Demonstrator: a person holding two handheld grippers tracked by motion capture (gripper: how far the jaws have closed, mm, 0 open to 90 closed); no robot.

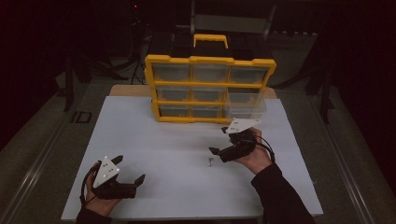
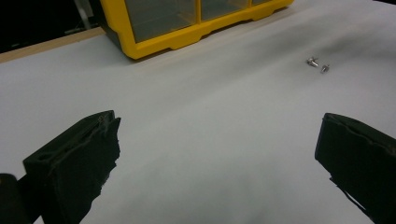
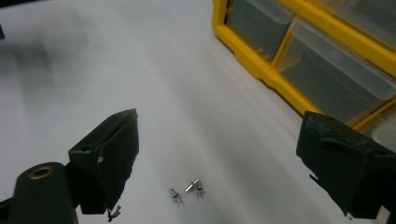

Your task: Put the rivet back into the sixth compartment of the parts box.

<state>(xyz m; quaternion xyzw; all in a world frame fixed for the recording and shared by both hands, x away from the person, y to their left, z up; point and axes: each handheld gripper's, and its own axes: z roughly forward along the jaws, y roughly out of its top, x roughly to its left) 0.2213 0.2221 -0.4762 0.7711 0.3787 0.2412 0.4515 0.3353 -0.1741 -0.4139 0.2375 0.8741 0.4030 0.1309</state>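
Darkness surrounds a white-topped table in a dim room, where a person sits with a two-jaw tool in each hand. At the table's far side stands a yellow drawer cabinet with clear plastic drawers, its lower right drawer pulled partly out toward the person. The left gripper rests near the table's front left corner, jaws spread wide and holding nothing. The right gripper is held low over the middle of the table, tipped on its side, jaws likewise spread wide and empty. Between the right gripper and the table's front edge, just beside its jaws, lie a few small metal screws, seen from the right gripper view as a loose cluster on the bare surface between its open jaws. Such screws would likely be light, hard and slippery, apt to roll or skitter; a pinch across one shank, taken singly, looks the safest hold.
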